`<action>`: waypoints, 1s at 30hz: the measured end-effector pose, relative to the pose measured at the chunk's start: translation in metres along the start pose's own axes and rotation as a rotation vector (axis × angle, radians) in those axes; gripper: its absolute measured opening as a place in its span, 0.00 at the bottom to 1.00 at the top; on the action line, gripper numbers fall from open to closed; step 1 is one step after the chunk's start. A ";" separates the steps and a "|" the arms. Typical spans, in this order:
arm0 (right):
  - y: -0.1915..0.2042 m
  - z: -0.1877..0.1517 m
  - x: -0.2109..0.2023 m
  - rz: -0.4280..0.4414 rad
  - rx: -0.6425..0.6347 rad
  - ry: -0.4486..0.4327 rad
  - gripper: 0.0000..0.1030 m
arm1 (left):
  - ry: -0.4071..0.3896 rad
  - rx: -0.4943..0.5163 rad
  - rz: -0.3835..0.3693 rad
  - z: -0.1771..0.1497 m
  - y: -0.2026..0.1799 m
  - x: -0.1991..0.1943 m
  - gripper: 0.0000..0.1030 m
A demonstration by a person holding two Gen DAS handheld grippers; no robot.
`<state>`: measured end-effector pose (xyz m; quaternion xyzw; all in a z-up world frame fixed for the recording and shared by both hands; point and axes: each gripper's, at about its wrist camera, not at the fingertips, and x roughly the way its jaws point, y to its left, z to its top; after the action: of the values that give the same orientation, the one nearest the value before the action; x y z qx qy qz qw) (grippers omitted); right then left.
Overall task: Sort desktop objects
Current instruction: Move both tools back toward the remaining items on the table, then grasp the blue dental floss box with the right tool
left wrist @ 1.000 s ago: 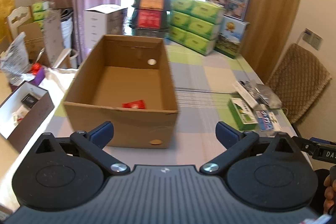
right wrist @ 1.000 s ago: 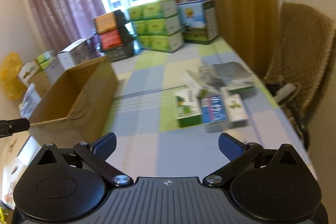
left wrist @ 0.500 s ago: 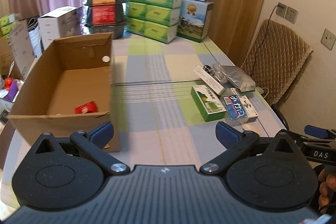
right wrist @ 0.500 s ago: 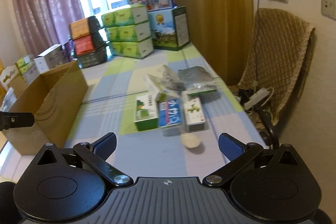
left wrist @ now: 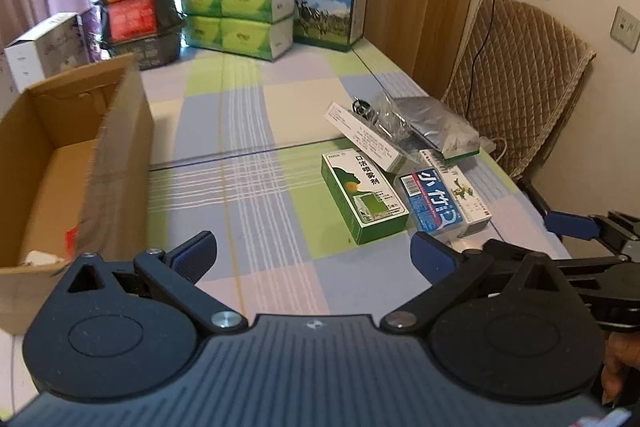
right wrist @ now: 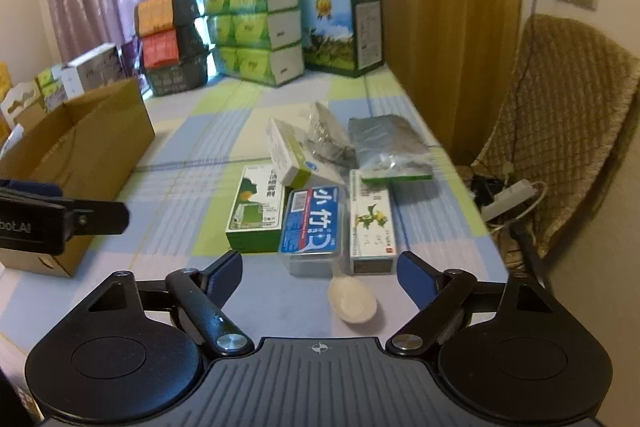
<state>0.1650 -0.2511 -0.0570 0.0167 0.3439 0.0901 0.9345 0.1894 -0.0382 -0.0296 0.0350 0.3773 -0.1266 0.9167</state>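
Cardboard box (left wrist: 76,163) sitting open at table's (left wrist: 256,131) left, holding a red packet (left wrist: 72,237), left gripper (left wrist: 314,253) and right gripper (right wrist: 320,273) both hovering spread and empty, medicine boxes (right wrist: 312,215) and spoon (right wrist: 352,301) lying clustered at right

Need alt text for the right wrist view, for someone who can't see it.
The open right hand-held gripper hovers over a white spoon, just short of three medicine boxes on a checked tablecloth; a cardboard box stands left.

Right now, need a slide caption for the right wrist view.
Open right gripper hovers over a white spoon, with medicine boxes just beyond and the cardboard box at left.
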 end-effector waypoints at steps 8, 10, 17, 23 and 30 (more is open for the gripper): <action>-0.006 0.001 0.050 0.012 -0.024 0.050 0.68 | 0.029 0.073 0.020 0.006 -0.006 0.053 0.97; -0.005 0.002 0.060 0.023 -0.025 0.061 0.64 | 0.027 0.076 0.014 0.007 -0.005 0.064 0.97; 0.004 -0.001 0.081 -0.010 -0.105 0.052 0.61 | 0.035 0.079 0.021 0.013 -0.001 0.082 0.97; 0.019 0.001 0.093 -0.058 -0.189 0.040 0.53 | 0.054 0.080 -0.001 0.011 0.002 0.087 0.97; 0.024 0.003 0.095 0.073 -0.134 0.062 0.52 | 0.068 0.014 -0.028 0.010 0.017 0.089 0.97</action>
<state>0.2340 -0.2099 -0.1133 -0.0362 0.3651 0.1474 0.9185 0.2618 -0.0419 -0.0857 0.0404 0.4079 -0.1406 0.9012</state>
